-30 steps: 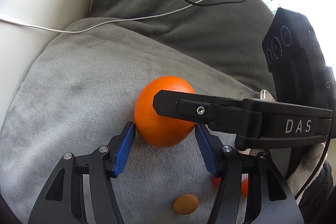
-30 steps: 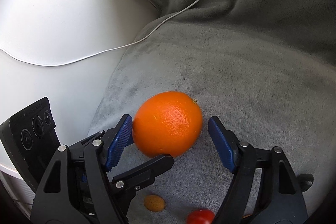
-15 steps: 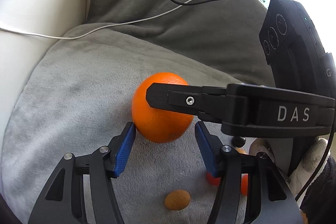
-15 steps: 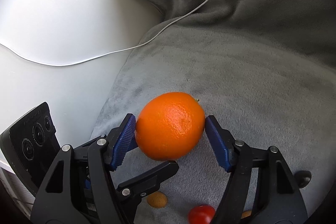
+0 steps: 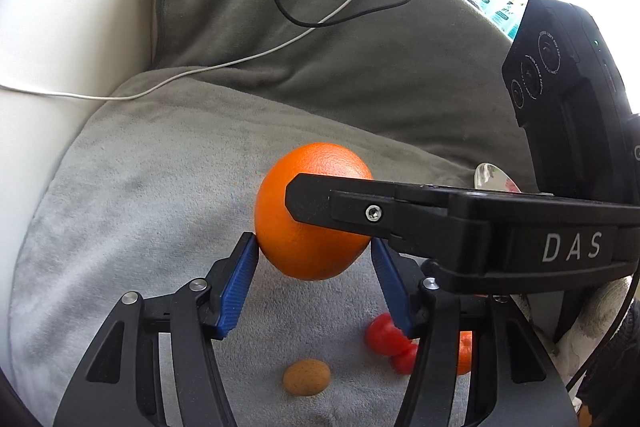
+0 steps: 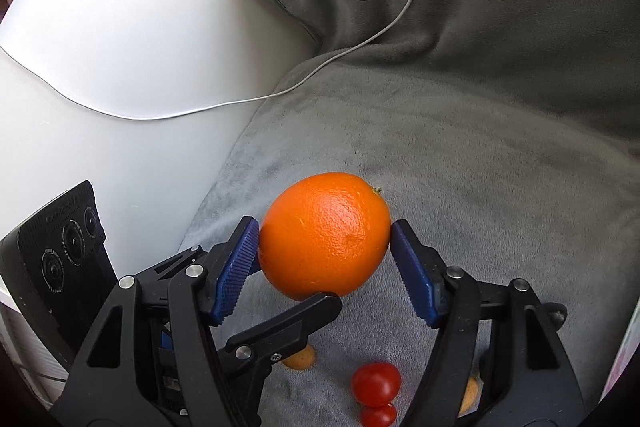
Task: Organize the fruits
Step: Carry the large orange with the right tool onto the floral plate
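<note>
Orange (image 6: 324, 235) pinched between right gripper (image 6: 325, 245) pads, left gripper (image 5: 314, 261) bracketing it narrowly without clear contact; shallow tip grip may let it slip

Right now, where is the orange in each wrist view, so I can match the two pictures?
Left wrist: the orange sits at centre, between the left gripper's blue pads, partly hidden by the other gripper's black finger.
Right wrist: the orange sits just below centre, between the right gripper's pads.
Shared landmark: the red tomatoes on the grey blanket below it.

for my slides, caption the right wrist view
Both grippers pinch one orange above a grey blanket.
</note>
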The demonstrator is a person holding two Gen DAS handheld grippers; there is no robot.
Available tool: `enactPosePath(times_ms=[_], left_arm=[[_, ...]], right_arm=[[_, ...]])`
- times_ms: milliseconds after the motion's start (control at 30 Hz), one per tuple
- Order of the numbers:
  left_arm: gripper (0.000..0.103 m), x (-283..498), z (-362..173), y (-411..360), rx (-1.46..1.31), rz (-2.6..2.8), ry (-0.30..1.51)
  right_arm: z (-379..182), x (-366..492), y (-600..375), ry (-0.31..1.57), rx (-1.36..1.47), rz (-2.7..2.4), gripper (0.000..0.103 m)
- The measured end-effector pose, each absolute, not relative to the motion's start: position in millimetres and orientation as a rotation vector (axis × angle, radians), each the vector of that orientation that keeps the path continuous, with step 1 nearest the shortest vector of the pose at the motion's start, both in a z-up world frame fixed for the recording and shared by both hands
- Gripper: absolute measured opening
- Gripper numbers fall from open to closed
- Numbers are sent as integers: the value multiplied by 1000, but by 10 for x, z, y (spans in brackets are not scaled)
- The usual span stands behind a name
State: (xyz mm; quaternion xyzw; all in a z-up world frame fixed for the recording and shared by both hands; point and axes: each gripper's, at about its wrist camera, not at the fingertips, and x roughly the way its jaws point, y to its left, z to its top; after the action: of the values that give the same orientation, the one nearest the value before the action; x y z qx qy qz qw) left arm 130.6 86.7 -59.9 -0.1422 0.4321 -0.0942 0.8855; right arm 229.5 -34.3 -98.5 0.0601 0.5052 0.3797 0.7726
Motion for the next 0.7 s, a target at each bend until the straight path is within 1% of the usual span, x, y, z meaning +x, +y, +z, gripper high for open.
enactPosePath(times_ms=[700], left_arm=[[58,1235,-340,29,-240,-323,870]], right_arm=[[-593,2150,-1306,1035,167,725,71]])
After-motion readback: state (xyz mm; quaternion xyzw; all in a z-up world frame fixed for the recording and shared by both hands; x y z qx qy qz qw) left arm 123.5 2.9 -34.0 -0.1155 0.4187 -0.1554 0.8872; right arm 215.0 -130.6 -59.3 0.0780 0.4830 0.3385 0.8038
